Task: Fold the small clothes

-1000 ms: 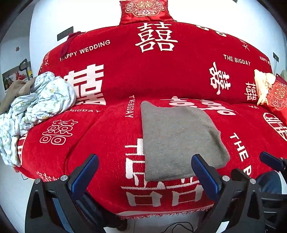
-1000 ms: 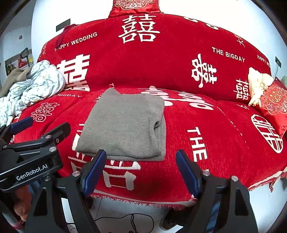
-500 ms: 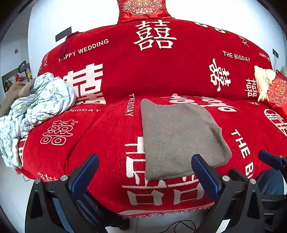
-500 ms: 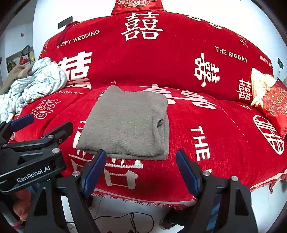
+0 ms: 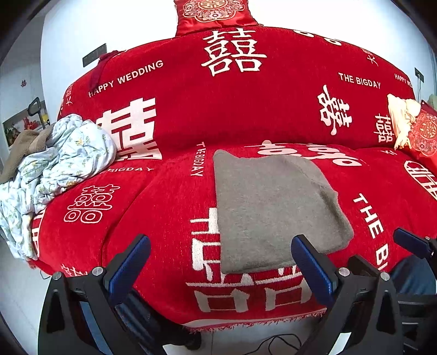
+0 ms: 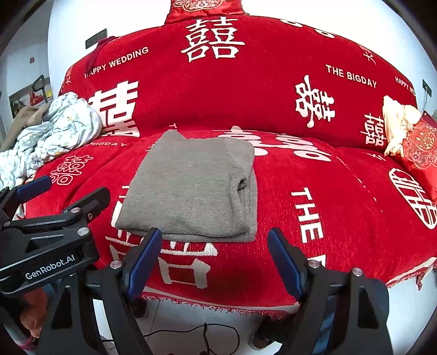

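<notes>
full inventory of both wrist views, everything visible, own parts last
grey folded garment: 1, grey, middle of sofa seat, near front edge
sofa cover: 1, red with white lettering, over seat and backrest
crumpled floral cloth: 1, pale blue, left end of sofa
brown cloth: 1, brown, behind the floral cloth
red cushion: 1, red and gold, on top of backrest
second red cushion: 1, red and gold, right end of sofa
cream cloth: 1, cream, beside that cushion
cable: 1, black, floor under sofa
left tongs: 1, black with blue pads, open, empty
right tongs: 1, same, open, empty
</notes>
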